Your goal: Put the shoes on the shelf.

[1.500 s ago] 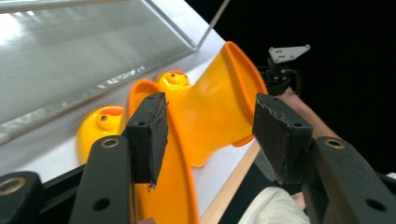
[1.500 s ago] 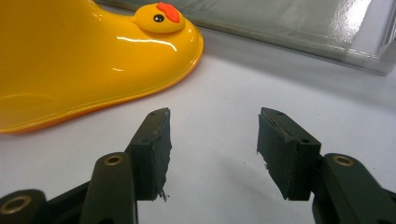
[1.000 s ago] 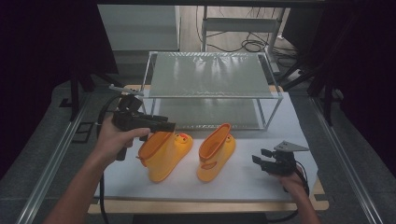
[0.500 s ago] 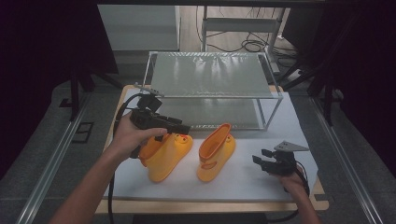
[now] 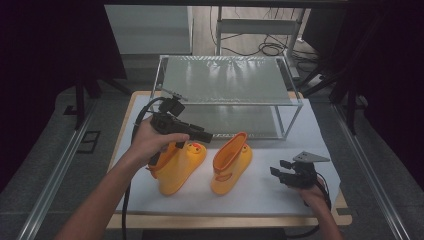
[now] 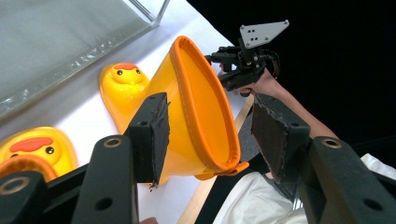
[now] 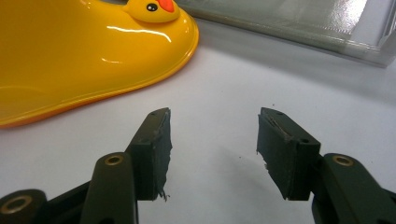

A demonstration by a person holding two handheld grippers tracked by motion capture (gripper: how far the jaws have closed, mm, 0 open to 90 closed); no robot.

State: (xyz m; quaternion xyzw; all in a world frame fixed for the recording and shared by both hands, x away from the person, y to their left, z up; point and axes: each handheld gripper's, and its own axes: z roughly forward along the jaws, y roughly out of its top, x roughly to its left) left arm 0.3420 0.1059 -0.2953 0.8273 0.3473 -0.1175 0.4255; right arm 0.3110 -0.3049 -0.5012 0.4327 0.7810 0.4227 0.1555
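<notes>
Left claw (image 6: 208, 135) gapes wide around the right boot's (image 6: 196, 107) rim, unclamped; right claw (image 7: 212, 154) rests open near that boot.

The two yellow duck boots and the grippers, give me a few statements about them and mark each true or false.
1. Both yellow boots, the left boot and the right boot, stand on the white table. True.
2. The right gripper is shut on a boot. False: its fingers are open above bare table, holding nothing.
3. The left gripper is open. True.
4. The boots sit on the glass shelf unit. False: they stand in front of it.
5. Each boot toe shows a duck face. True.
</notes>
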